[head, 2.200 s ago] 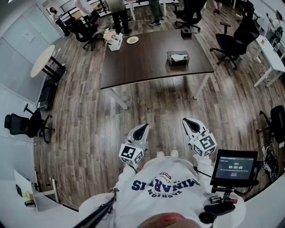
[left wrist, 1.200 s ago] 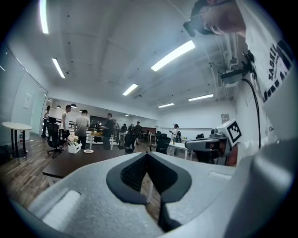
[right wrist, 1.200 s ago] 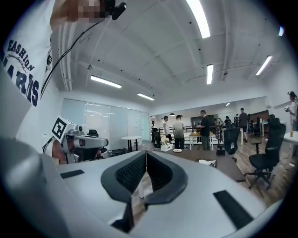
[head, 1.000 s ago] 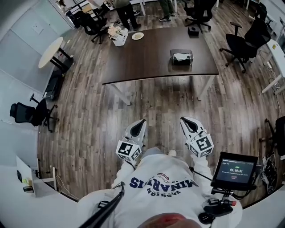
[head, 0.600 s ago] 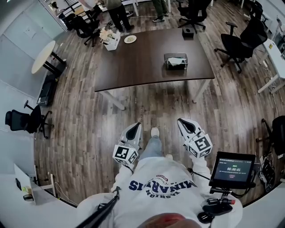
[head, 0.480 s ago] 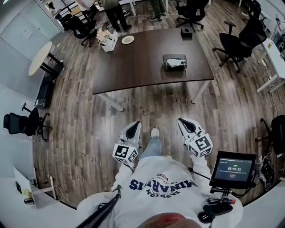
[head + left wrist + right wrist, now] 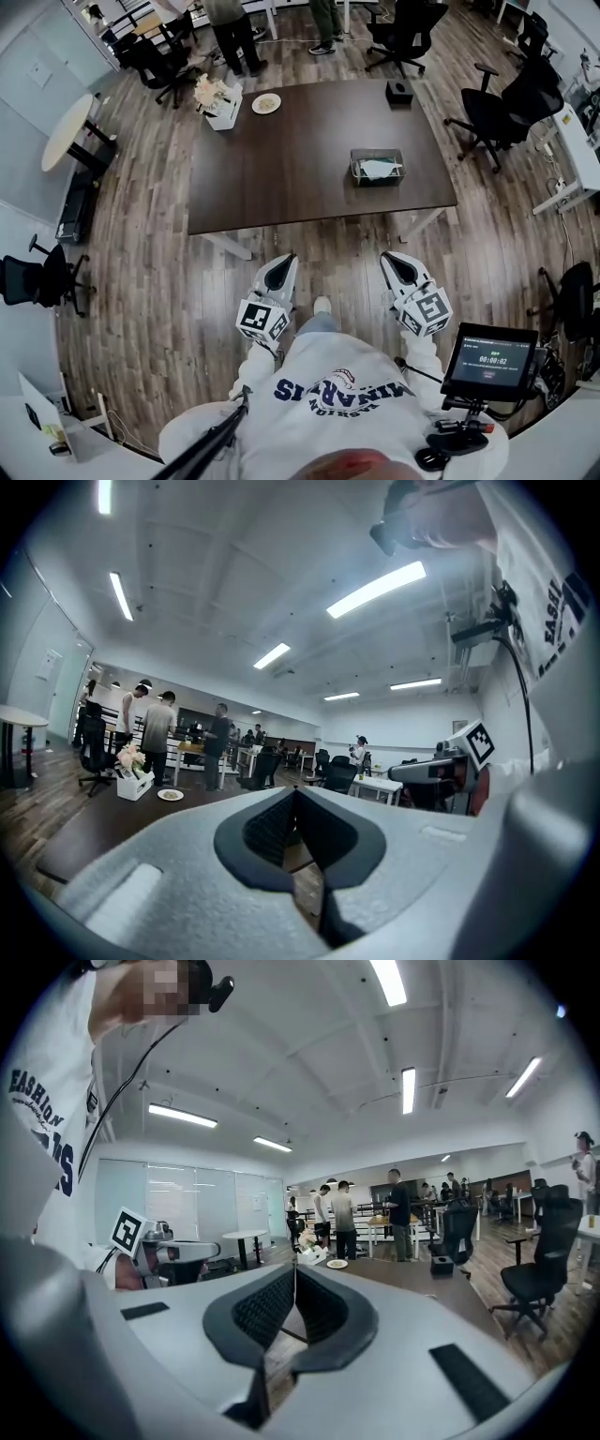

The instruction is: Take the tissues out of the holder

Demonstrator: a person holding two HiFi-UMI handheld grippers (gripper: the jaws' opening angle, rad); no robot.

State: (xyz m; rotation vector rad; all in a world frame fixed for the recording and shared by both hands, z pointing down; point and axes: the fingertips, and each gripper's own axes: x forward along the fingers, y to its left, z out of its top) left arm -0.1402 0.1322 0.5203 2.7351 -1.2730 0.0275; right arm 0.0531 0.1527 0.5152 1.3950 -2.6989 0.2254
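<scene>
Only overhead, tissue holder (image 7: 377, 167), up close, right tongs (image 7: 294, 1269) closed

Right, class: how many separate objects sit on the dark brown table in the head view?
4: a white box of flowers and a small round plate far left, a small black box far right, a clear tissue holder nearer, right of centre. None seems hidden.
</scene>
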